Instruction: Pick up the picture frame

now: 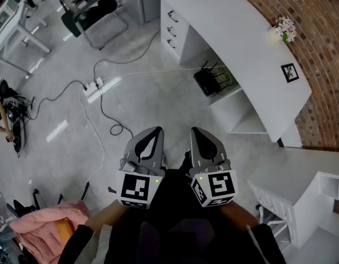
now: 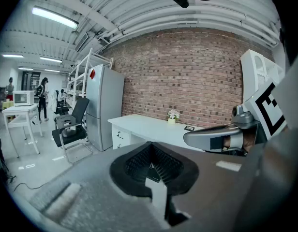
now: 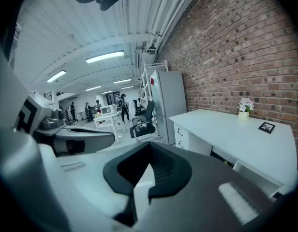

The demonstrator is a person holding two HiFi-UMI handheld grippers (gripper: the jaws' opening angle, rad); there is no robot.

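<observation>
A small black picture frame [image 1: 290, 72] stands on the white desk [image 1: 235, 43] against the brick wall, near a small vase of flowers [image 1: 282, 31]. It also shows far off in the right gripper view as the picture frame [image 3: 267, 127] and in the left gripper view as the picture frame [image 2: 189, 128]. My left gripper [image 1: 153, 133] and right gripper [image 1: 200, 133] are side by side over the floor, well short of the desk. Both are shut with nothing between their jaws.
A black chair [image 1: 92, 12] and white tables stand at the far left. Cables and a power strip [image 1: 93, 86] lie across the grey floor. A pink garment [image 1: 45, 224] is at the lower left. A white cabinet [image 1: 318, 202] is at the lower right. People stand far back in the room.
</observation>
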